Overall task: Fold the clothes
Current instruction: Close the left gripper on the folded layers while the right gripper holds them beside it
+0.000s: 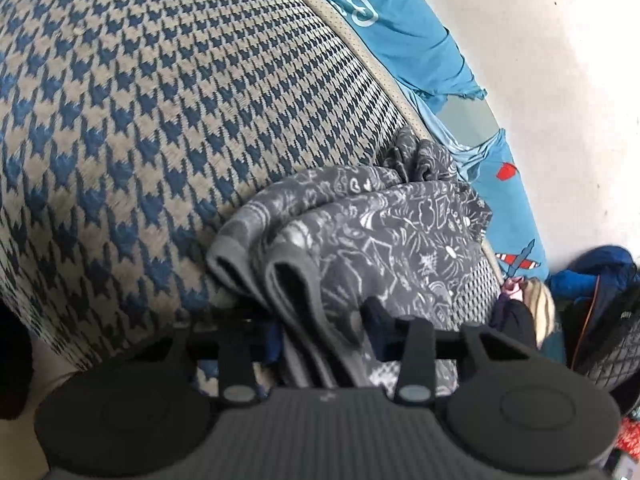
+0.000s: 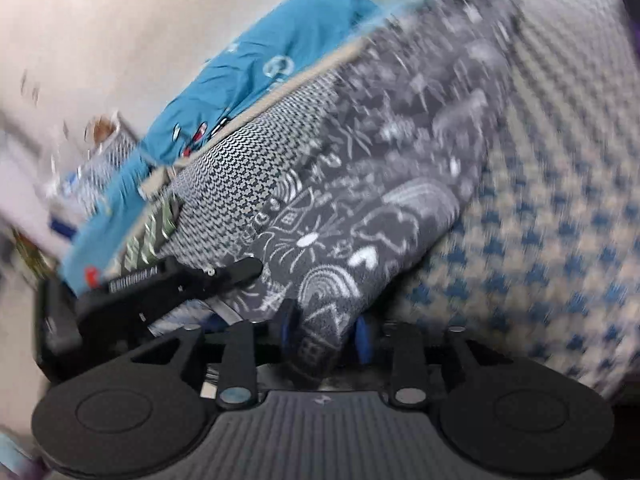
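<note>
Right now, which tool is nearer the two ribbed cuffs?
Left. The left tool has the cuffs bunched between its fingers; the right tool holds another fold of the gray garment.

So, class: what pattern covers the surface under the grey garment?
Blue-and-beige houndstooth on the surface; sharpest in the left wrist view.

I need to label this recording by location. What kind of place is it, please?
Probably a bedroom or living room at home. The grey printed garment lies on a houndstooth-patterned cushion, with a blue sheet printed with airplanes behind it against a plain wall.
</note>
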The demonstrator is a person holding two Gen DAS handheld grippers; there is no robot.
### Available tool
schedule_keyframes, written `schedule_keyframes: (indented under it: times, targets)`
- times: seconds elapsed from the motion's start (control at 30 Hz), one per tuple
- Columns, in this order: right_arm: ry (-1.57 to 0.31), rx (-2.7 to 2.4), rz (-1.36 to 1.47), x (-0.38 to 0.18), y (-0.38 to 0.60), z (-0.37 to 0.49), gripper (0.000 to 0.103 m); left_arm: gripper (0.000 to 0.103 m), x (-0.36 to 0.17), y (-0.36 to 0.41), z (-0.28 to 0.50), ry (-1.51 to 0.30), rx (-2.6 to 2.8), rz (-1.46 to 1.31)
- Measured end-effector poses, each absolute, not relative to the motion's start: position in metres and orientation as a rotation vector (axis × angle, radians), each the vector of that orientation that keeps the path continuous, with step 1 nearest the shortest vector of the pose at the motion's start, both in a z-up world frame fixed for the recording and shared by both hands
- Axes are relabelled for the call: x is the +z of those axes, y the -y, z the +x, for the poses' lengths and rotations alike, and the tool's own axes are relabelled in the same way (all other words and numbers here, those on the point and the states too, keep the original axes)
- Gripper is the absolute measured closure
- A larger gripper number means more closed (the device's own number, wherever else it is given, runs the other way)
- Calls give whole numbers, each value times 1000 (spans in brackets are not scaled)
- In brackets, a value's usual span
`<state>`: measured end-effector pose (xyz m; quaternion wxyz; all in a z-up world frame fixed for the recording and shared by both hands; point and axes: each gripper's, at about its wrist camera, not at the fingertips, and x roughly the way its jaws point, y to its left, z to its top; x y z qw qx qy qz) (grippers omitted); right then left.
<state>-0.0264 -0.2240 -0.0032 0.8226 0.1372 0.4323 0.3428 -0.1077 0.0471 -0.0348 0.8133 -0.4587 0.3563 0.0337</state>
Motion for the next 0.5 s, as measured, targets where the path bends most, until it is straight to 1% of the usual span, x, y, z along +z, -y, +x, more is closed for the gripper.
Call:
schedule_keyframes:
  times: [0.23, 0.3, 0.37, 0.43, 0.5]
  targets:
    - [-714, 721, 24, 18, 222, -60, 61, 70, -19, -47, -101, -757, 56, -943]
    - [-648, 688, -60, 23, 219, -70, 56, 70, -17, -47, -100, -757, 59, -938]
    - [-593, 671, -131, 28, 220, -79, 56, 70, -17, -48, -99, -761, 62, -936]
    - [-566, 712, -137, 31, 220, -86, 55, 70, -16, -49, -98, -770, 64, -937]
    - [-571, 790, -136, 29, 214, -90, 53, 70, -14, -48, -95, -776, 63, -927]
